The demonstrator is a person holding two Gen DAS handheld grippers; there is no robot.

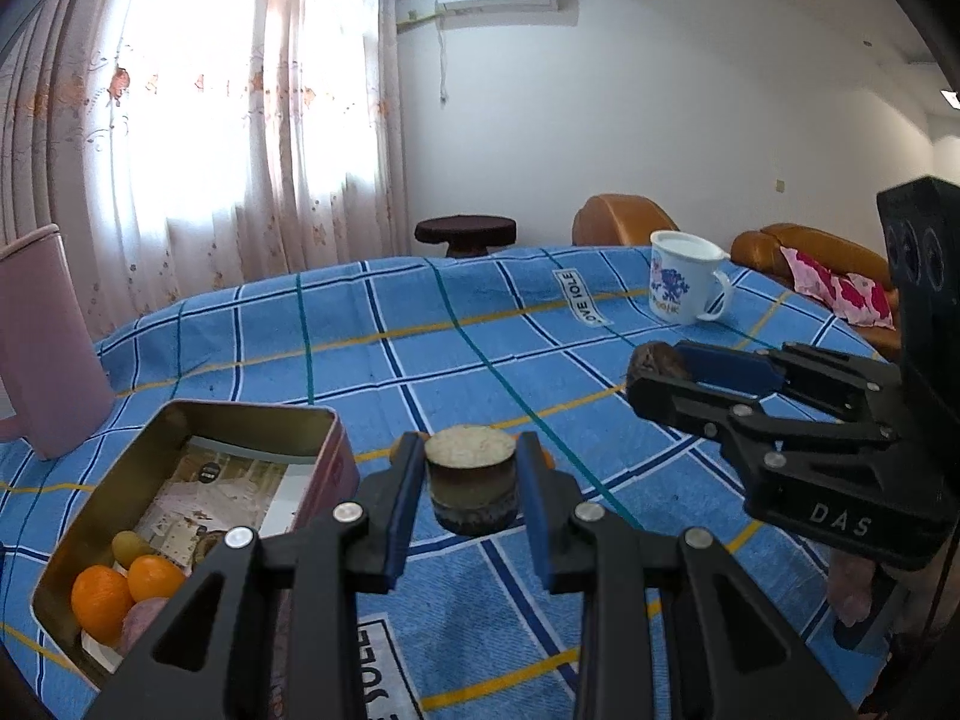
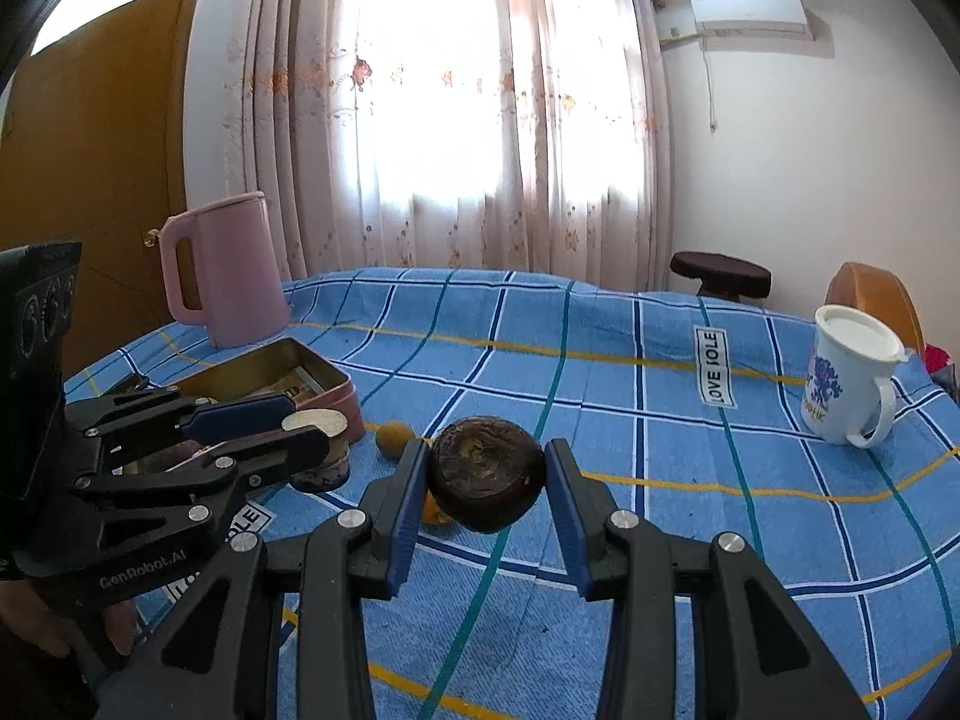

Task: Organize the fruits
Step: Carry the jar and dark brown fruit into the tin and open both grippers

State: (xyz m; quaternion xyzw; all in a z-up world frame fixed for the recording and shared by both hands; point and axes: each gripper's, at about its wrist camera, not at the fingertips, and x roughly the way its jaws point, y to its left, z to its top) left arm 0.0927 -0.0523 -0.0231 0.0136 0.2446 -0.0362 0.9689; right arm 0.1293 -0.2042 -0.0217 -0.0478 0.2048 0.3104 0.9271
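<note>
My left gripper (image 1: 471,477) is shut on a short brown cylindrical piece (image 1: 471,480) with a pale flat top, held just above the blue checked cloth beside the open tin (image 1: 180,420). The tin holds two oranges (image 1: 129,591), a small yellow-green fruit (image 1: 129,545) and a purple one. My right gripper (image 2: 486,480) is shut on a dark brown round fruit (image 2: 486,474); it also shows in the left wrist view (image 1: 657,363). A small tan fruit (image 2: 393,439) lies on the cloth near the tin, and an orange one (image 2: 433,510) is partly hidden behind my right gripper's left finger.
A pink jug (image 2: 225,270) stands behind the tin at the table's left. A white lidded mug (image 2: 852,381) stands at the far right. Beyond the table are a dark stool (image 2: 720,273) and orange chairs (image 1: 624,219).
</note>
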